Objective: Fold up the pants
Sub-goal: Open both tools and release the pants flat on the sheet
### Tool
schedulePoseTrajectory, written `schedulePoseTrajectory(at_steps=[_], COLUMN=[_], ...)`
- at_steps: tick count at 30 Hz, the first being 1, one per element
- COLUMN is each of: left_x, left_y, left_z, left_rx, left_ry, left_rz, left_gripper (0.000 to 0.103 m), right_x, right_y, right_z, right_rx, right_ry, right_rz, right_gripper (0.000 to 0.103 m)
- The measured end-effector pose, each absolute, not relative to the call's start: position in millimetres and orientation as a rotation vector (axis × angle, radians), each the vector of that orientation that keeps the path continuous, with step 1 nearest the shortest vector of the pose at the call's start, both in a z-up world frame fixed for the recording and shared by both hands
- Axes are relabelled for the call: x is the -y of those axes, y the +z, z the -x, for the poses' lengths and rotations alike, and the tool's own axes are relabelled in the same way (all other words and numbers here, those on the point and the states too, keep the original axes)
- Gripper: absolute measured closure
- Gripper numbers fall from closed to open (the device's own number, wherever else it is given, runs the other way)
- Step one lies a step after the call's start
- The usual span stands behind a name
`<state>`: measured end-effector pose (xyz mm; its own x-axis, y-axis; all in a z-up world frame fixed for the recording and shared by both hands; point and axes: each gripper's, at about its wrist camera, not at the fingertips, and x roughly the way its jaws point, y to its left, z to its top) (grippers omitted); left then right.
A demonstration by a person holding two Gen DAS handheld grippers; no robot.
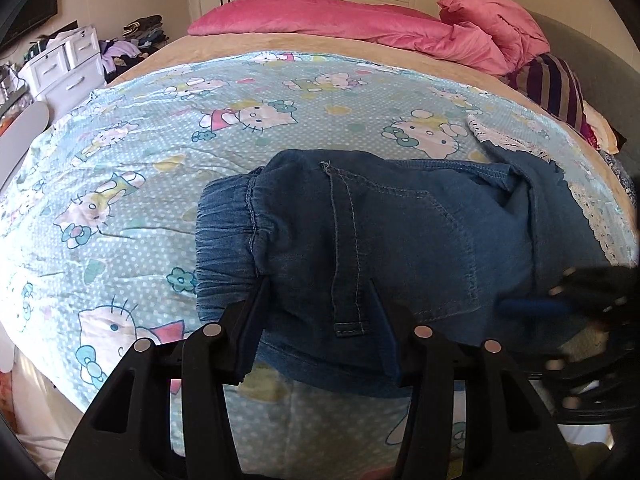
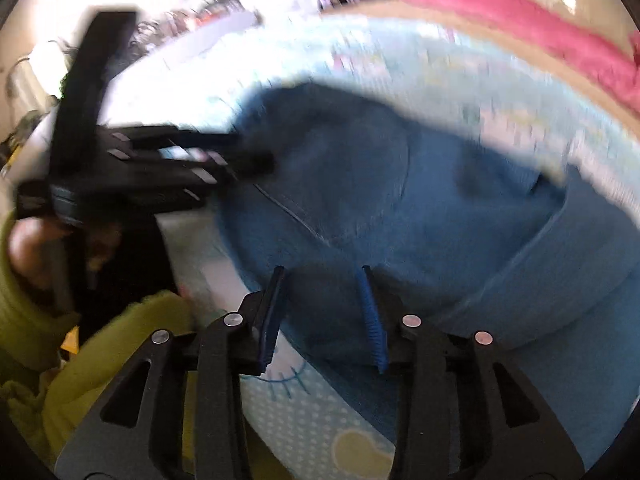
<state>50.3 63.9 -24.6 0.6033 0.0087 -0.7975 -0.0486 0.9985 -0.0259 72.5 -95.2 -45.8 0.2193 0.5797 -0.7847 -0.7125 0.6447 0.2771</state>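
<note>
A pair of dark blue denim pants (image 1: 360,240) with a gathered elastic waistband lies folded into a compact bundle on a light blue, white-dotted bedsheet printed with cartoon cats (image 1: 140,152), near the bed's front edge. The waistband sits at the bundle's left end in the left wrist view, and a stitched belt loop runs down the middle of the top layer. The left gripper (image 1: 320,280), black with blue pads, reaches over the near edge of the pants; its jaws stand apart with the denim lying between them, and the pads do not appear to press on the cloth. In the right wrist view, which is blurred, the right gripper (image 2: 324,276) hangs over the near edge of the same bundle, jaws parted with a fold of denim showing in the gap, not clamped. A rumpled pink duvet (image 1: 360,20) lies across the far end of the bed, well apart from the pants.
</note>
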Motion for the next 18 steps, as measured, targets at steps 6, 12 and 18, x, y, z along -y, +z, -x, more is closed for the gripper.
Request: schedulePoseTrajectory(at_steps=[6, 12, 18], left_x=[-67, -71, -62], left_y=[-24, -14, 7], left_z=[-50, -39, -21], left_rx=[-0.921, -0.858, -0.796], left_ry=[0.031, 0.014, 0.036], left_rz=[0.061, 0.126, 0.103], left_gripper=[0.055, 0.05, 0.039], right_x=[98, 127, 160], right_y=[-38, -15, -3], right_z=[-67, -62, -64], right_rx=[-0.976, -0.898, -0.857], right_ry=[0.891, 0.858, 0.781], right_rz=[0.146, 0.1, 0.068], right_gripper=[0.07, 0.06, 0.05])
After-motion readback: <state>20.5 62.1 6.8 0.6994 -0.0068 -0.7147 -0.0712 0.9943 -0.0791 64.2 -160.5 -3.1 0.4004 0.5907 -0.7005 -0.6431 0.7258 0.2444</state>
